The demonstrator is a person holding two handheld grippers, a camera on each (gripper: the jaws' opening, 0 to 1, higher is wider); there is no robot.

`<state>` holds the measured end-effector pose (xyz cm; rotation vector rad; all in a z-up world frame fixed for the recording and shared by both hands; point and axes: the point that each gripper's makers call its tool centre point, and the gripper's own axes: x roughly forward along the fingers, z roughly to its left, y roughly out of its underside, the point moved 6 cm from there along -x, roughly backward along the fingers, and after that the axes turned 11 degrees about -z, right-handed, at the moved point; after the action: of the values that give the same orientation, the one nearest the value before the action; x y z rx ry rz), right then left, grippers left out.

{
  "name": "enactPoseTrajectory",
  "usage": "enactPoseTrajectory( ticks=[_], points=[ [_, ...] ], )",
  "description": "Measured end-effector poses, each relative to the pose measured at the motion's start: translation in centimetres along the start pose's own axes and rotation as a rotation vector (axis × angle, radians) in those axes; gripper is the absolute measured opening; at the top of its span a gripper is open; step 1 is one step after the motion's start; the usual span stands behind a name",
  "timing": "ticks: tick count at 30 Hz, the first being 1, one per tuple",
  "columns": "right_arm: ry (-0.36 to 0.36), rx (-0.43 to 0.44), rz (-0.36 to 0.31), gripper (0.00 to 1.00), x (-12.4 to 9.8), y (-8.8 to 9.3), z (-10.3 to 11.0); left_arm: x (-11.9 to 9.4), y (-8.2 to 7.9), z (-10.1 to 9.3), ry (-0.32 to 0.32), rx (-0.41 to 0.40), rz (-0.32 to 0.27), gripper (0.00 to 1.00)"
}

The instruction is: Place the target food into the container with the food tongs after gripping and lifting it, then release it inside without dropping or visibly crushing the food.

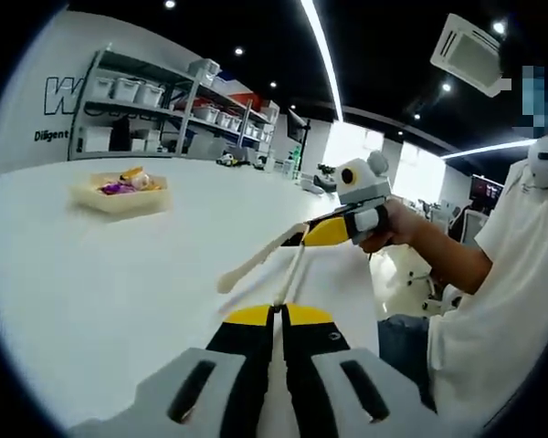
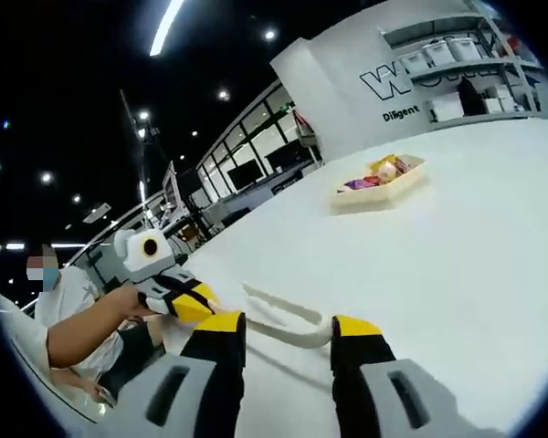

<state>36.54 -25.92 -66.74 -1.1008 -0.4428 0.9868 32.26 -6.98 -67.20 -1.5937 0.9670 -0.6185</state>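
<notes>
Tongs in my right gripper, food tray far ahead on the white table.

In the left gripper view my left gripper had its jaws pressed together with nothing between them, hovering over the white table. Beyond its tips the right gripper came in from the right, a hand behind it, holding the cream food tongs. In the right gripper view the jaws of that gripper stood apart, and they seemed to clasp the tongs' closed end, though the contact was hard to judge. The tray of food sat well ahead of the jaws, apart from the tongs.
</notes>
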Motion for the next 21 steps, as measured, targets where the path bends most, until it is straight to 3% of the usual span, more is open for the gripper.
enactPoseTrajectory(
  ticks=[21],
  points=[
    [0.04,-0.058,0.02,0.22,-0.02,0.49,-0.66,0.02,0.59,0.41,-0.047,-0.003,0.037,0.03]
  ],
)
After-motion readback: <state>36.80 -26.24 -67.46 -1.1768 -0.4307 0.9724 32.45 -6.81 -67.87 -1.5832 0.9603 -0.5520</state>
